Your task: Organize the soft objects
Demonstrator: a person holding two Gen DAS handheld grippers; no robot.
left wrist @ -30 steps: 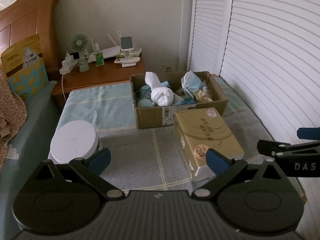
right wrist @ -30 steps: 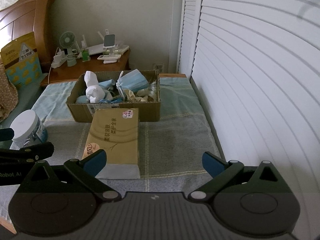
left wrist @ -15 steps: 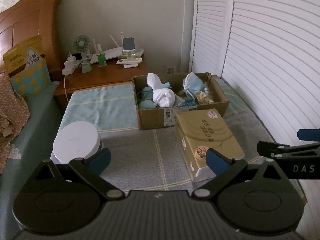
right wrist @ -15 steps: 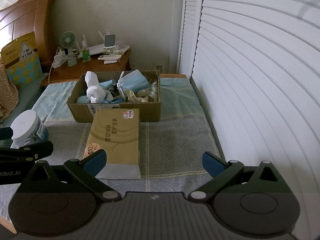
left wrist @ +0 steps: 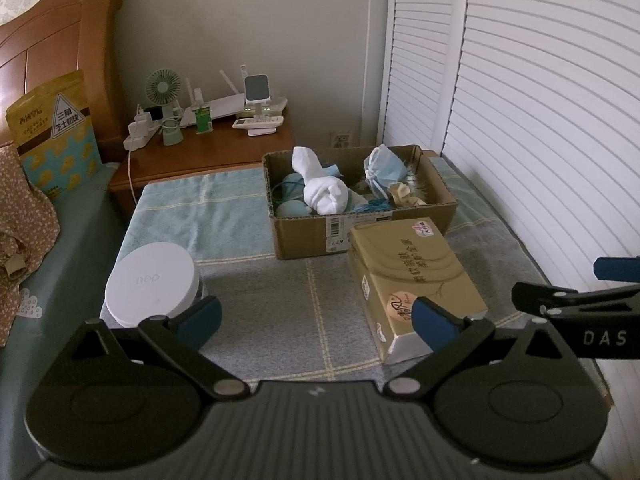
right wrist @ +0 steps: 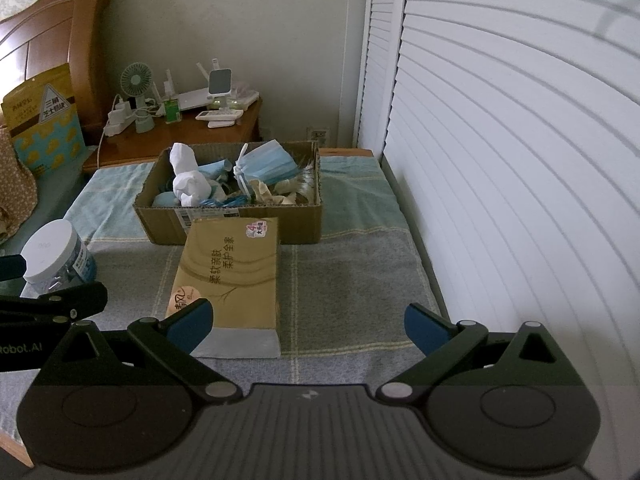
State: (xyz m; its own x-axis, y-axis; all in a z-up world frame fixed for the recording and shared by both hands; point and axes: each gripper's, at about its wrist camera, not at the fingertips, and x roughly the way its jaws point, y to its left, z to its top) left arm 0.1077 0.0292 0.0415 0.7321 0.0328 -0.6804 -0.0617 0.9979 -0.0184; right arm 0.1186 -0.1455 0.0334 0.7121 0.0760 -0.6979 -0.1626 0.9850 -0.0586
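Observation:
An open cardboard box point(left wrist: 304, 236) point(right wrist: 280, 224) stands on a towel-covered surface. It holds a white sock bundle point(left wrist: 320, 188) point(right wrist: 188, 184), blue face masks point(left wrist: 382, 170) point(right wrist: 266, 164) and other soft items. A tan tissue pack point(left wrist: 412, 276) point(right wrist: 228, 268) lies in front of it. My left gripper point(left wrist: 316, 320) is open and empty, held above the towel short of the box. My right gripper point(right wrist: 306, 322) is open and empty too, to the right of the tissue pack's near end.
A white-lidded jar point(left wrist: 154, 284) point(right wrist: 56, 254) stands at the left. A wooden nightstand point(left wrist: 208, 152) with a fan, router and remote is behind. White louvered doors point(right wrist: 500, 160) run along the right. A bed with a yellow bag point(left wrist: 52, 132) lies left.
Both grippers have drifted slightly; the left view has shifted a little so the scene sits further right. Both stay open and empty.

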